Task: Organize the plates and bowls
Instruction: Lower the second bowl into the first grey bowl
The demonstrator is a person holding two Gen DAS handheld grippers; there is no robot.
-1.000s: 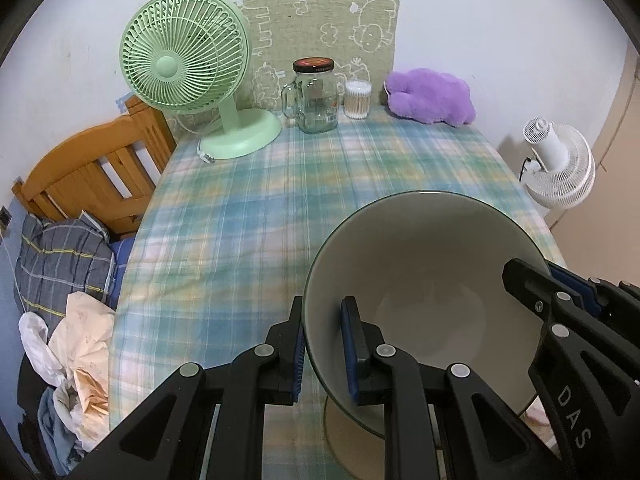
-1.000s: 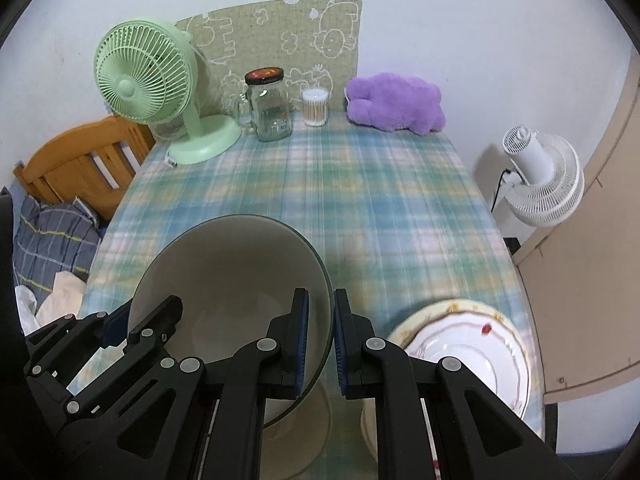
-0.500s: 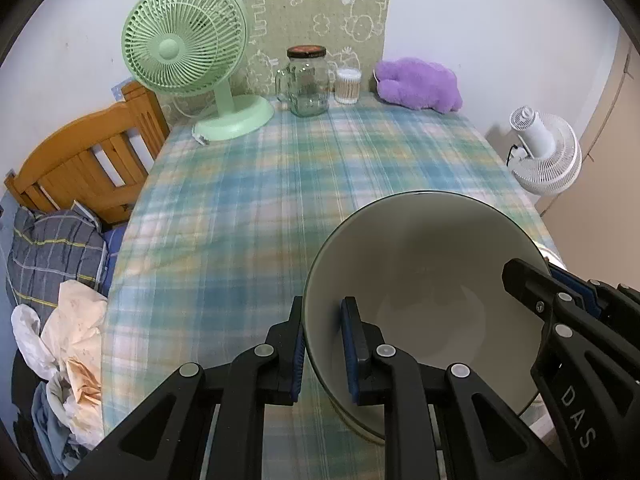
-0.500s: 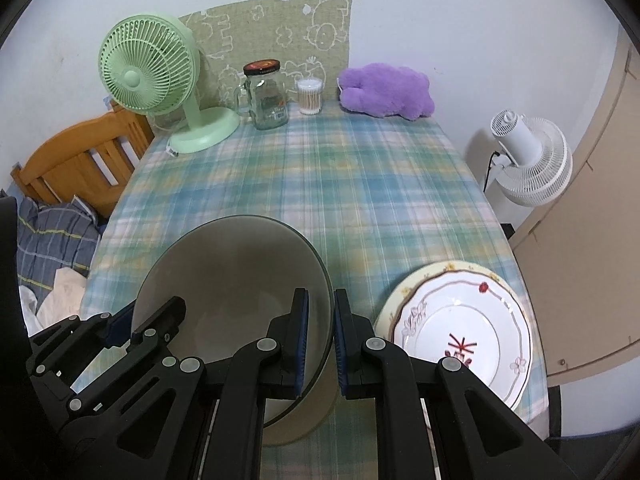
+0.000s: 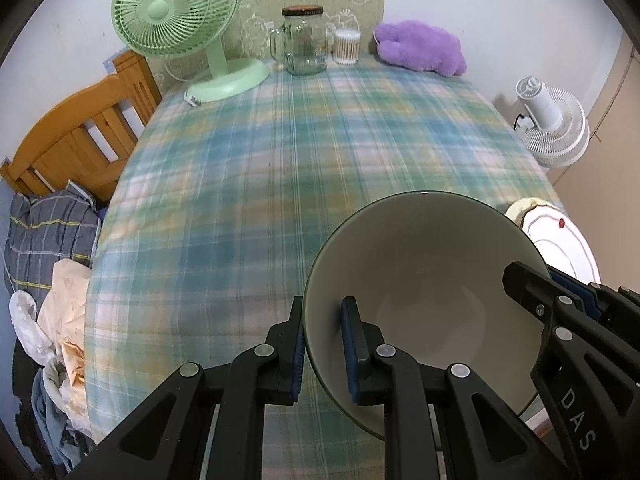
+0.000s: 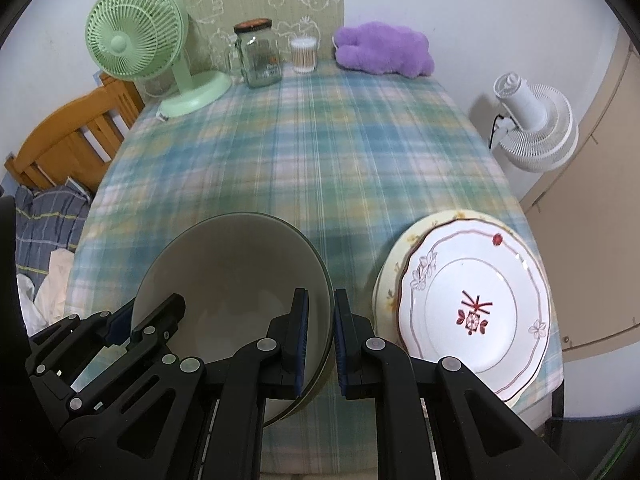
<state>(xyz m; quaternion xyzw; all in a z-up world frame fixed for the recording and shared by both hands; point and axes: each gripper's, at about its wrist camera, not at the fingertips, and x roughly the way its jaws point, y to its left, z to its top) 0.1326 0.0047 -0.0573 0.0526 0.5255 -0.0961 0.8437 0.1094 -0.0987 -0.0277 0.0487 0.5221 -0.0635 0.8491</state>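
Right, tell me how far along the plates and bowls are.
Done: two plates sit stacked at the table's near right edge, the floral one on top. In hand: the bowl, with the left gripper and right gripper each clamped on opposite sides of its rim, jaws shut. Left: setting the bowl down; where it goes is not shown.

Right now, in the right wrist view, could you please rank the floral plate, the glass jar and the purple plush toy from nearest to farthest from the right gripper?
From the right gripper, which is clamped on the bowl rim:
1. Floral plate, just to its right at the near table edge.
2. Glass jar, far end, left of centre.
3. Purple plush toy, far end, right; roughly level with the jar, too close to call.
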